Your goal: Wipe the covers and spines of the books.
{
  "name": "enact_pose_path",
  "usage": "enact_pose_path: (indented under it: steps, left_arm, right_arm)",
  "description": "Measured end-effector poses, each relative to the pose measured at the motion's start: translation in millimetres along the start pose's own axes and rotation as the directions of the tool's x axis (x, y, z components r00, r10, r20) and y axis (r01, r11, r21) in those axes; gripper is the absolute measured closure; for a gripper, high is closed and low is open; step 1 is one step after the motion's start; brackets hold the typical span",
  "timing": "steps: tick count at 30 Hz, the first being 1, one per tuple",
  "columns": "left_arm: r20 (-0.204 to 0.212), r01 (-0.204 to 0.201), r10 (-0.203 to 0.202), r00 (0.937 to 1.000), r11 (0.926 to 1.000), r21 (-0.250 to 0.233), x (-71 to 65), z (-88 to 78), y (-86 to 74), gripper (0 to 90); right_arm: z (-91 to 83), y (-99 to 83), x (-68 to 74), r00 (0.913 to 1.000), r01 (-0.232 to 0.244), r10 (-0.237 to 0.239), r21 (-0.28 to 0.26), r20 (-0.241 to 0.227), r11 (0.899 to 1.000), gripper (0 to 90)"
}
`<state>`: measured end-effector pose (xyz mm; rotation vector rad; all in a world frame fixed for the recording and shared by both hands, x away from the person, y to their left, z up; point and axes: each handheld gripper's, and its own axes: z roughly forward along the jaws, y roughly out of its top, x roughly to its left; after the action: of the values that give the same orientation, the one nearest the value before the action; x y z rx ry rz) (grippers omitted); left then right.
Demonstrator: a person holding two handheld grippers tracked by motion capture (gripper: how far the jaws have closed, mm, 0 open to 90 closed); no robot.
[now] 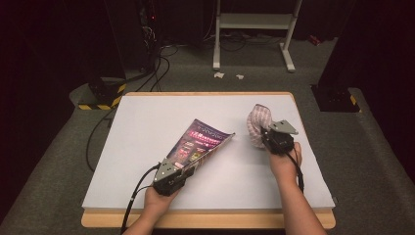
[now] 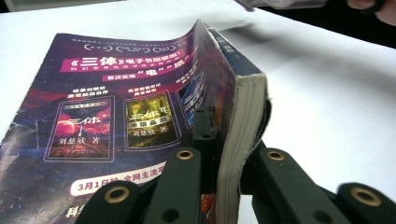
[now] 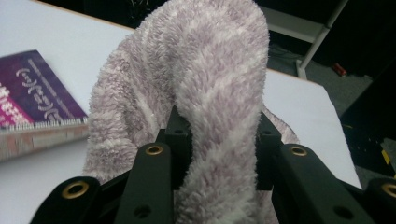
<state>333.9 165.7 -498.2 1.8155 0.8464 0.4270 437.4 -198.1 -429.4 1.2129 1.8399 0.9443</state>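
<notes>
The left gripper (image 1: 188, 168) is clamped on the near edge of a book (image 1: 201, 141), which lies tilted near the middle of the white counter (image 1: 147, 127), its purple cover curling upward. To the right, the right gripper (image 1: 263, 134) pinches a fuzzy pink-and-white cloth (image 1: 258, 123), holding it bunched and upright above the counter, well apart from the book.

left hand-held gripper (image 1: 188, 165) clamped low, right hand-held gripper (image 1: 262, 133) clamped, raised
</notes>
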Motion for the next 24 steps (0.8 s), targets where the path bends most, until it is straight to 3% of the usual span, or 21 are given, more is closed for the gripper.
enact_pose_path:
  steps: [9, 16, 20, 24]
  left_arm:
    - [-0.001, 0.005, -0.005, 1.0, 1.0, -0.002, 0.2, 0.0, 0.0, 83.1]
    - [-0.002, 0.011, -0.011, 0.9999, 0.9999, -0.005, 0.8, -0.2, 1.1, 83.1]
    - [-0.001, 0.04, -0.04, 0.9992, 0.9991, -0.009, 2.5, 1.7, 4.6, 83.3]
    - [-0.021, 0.004, -0.004, 0.9998, 0.9999, 0.011, -0.1, 12.6, 10.2, 83.3]
  right_arm:
    - [-25.6, -45.5, -11.0, 0.9997, -0.015, 0.013, 0.07, 0.019, 0.997, 65.6]
    - [-18.2, -77.4, -8.4, 0.9993, -0.032, 0.035, 0.18, -0.015, 0.983, 56.8]
    - [-22.1, -76.9, -9.0, 0.9953, -0.088, 0.093, 0.151, -0.026, 0.985, 43.5]
    - [-37.5, -67.4, -7.6, 0.9925, -0.11, 0.115, 0.091, -0.043, 0.99, 38.2]
